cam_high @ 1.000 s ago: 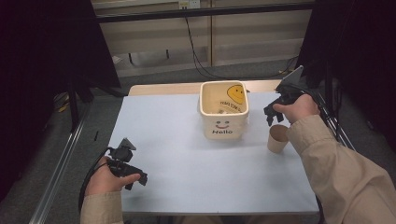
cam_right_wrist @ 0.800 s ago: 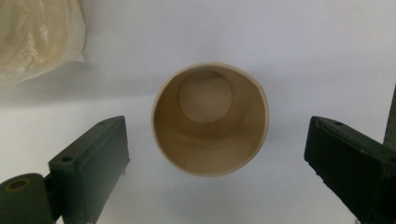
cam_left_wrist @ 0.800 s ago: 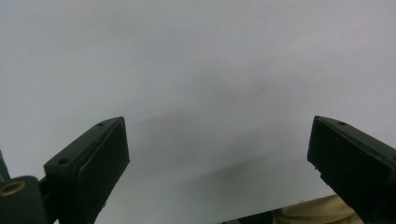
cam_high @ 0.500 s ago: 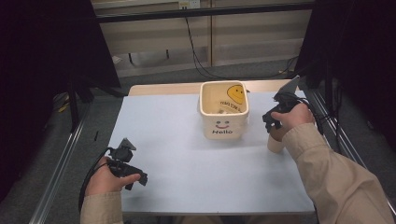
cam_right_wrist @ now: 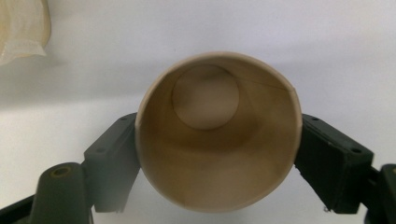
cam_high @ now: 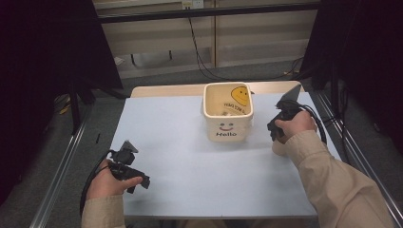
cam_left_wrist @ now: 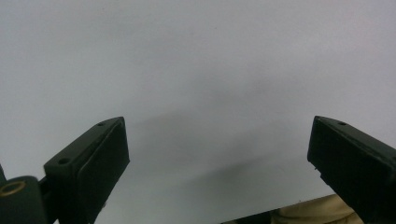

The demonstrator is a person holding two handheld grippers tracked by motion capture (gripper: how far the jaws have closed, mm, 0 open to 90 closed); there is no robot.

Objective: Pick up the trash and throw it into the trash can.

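Observation:
A tan paper cup point(cam_right_wrist: 217, 140) stands upright on the pale blue table top point(cam_high: 190, 161), its open mouth facing up. My right gripper point(cam_right_wrist: 217, 154) reaches down over it, one black pad on each side of the cup wall. The jaws have just been closing and now press on the cup. In the high view the right gripper point(cam_high: 279, 127) sits to the right of the bucket, and the hand covers most of the cup point(cam_high: 280, 148). My left gripper point(cam_high: 138, 182) rests low at the near left, open, with bare table between its pads point(cam_left_wrist: 100, 158).
A cream bucket point(cam_high: 228, 129) with a smile and "Hello" on its front stands at the table's far middle, close to the left of the cup; its corner point(cam_right_wrist: 23, 28) shows in the right gripper view. Metal rails run along both table sides.
My right hand has come down over the paper cup, and its jaws have gone from wide open to closed on the cup. The left hand has stayed put.

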